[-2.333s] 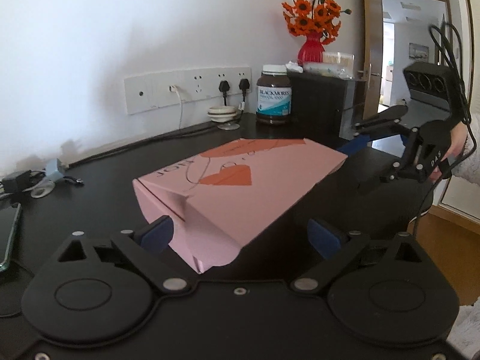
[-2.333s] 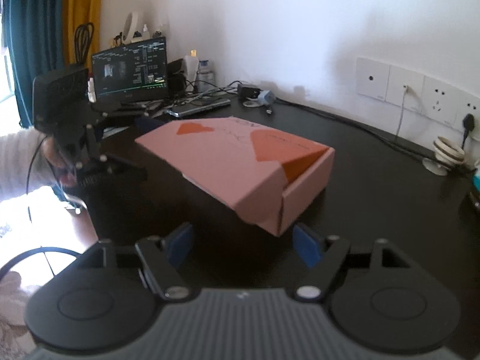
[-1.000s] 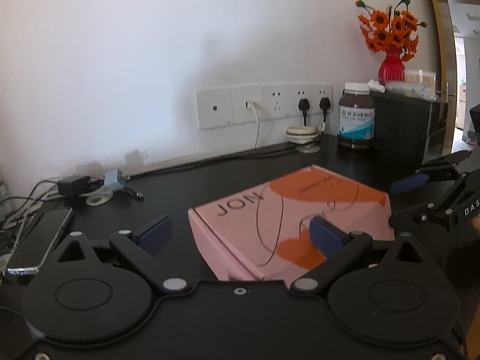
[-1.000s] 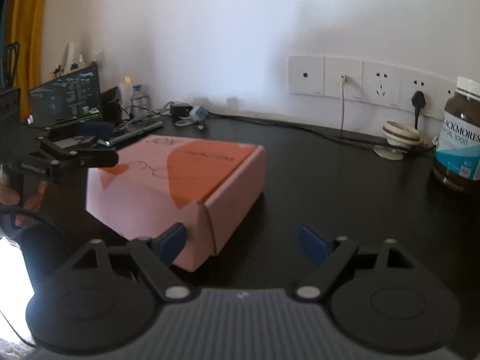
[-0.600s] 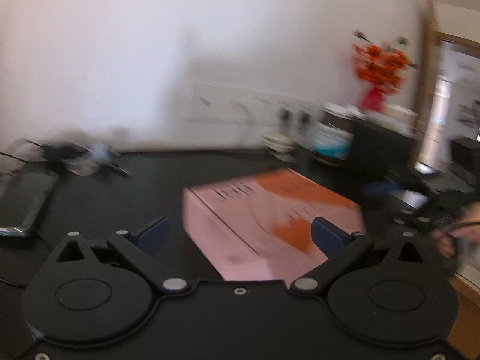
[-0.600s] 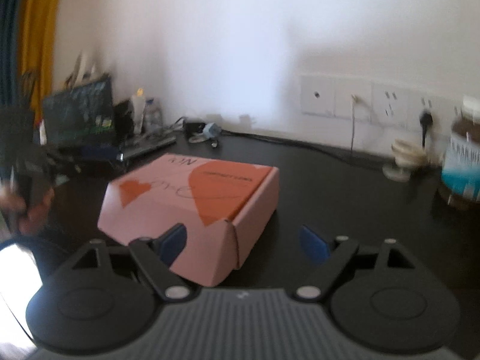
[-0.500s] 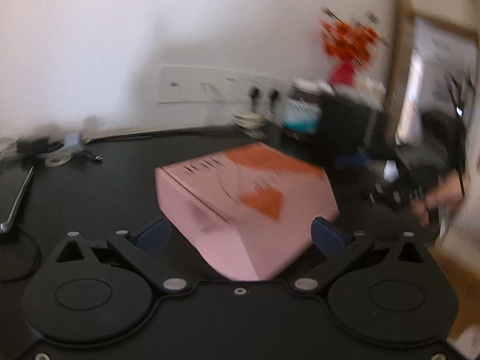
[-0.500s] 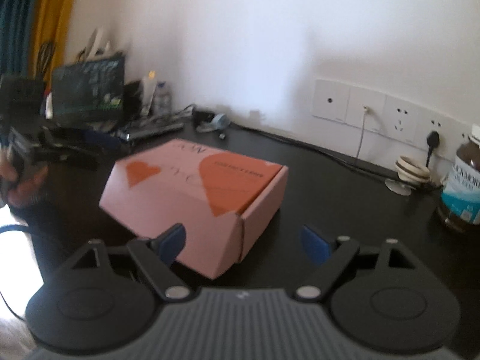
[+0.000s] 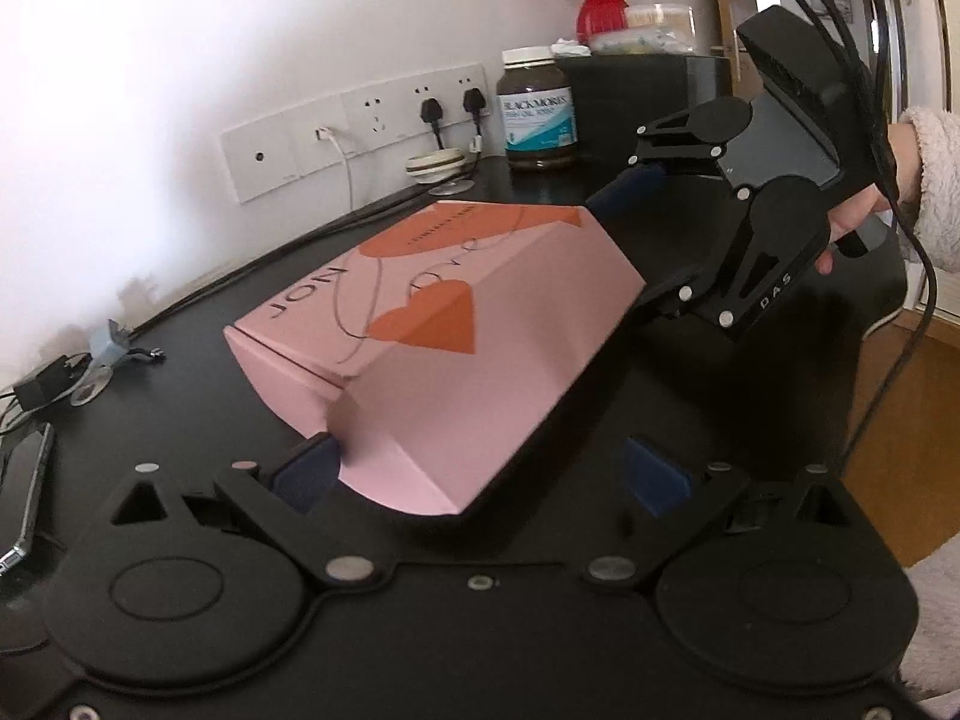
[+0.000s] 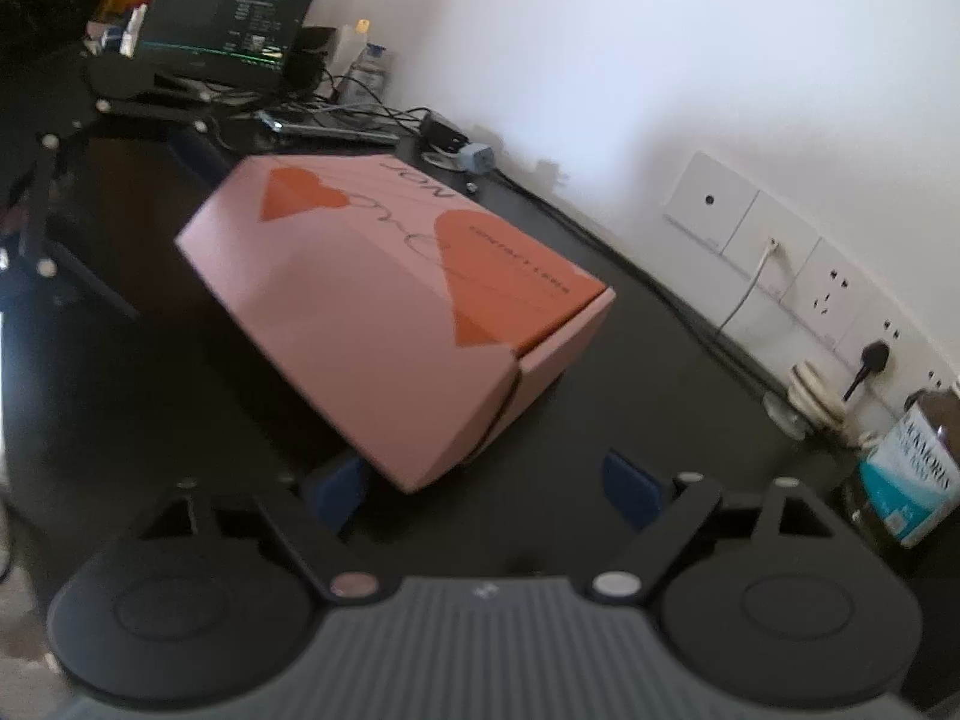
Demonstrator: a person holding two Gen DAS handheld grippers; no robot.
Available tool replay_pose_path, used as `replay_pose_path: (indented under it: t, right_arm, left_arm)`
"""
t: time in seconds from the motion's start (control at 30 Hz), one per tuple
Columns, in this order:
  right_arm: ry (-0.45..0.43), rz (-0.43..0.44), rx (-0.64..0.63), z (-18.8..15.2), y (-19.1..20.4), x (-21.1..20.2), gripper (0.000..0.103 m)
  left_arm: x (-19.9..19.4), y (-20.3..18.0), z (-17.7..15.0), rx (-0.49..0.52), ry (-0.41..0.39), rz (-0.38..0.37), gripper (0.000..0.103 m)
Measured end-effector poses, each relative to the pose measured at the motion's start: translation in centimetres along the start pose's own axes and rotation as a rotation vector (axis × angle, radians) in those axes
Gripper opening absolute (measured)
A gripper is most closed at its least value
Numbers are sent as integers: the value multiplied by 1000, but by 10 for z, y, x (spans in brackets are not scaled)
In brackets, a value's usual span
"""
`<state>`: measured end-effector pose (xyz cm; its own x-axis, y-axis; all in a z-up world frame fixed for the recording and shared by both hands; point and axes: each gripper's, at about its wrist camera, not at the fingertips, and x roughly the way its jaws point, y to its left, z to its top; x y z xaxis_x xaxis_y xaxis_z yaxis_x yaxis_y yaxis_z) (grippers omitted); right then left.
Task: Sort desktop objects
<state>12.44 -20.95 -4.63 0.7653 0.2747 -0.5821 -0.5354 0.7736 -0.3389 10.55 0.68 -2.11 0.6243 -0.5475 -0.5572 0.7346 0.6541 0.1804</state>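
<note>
Squaring both spread, empty grippers — left gripper (image 9: 477, 471), right gripper (image 10: 483, 489) — on opposite corners of the pink box (image 9: 444, 324) between them, centre before closing.

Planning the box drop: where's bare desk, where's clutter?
Bare desk runs between the pink box and the wall cables. Crowded: brown jar and black cabinet at one end; monitor, phone and adapters at the other.
</note>
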Motion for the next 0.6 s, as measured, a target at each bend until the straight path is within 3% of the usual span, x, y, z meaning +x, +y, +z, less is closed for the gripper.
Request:
replay_pose_path:
  t: [0.1,0.3,0.6]
  right_arm:
    - [-15,-1,-12,3,1,6,93]
    - [-41,22,-9,6,2,10,93]
    - [-163,140,195,16,-21,-7,93]
  left_arm:
    - [1,4,2,-4,-16,29,102]
    - [7,3,9,-1,-23,8,102]
    - [-7,-12,10,5,-28,-6,102]
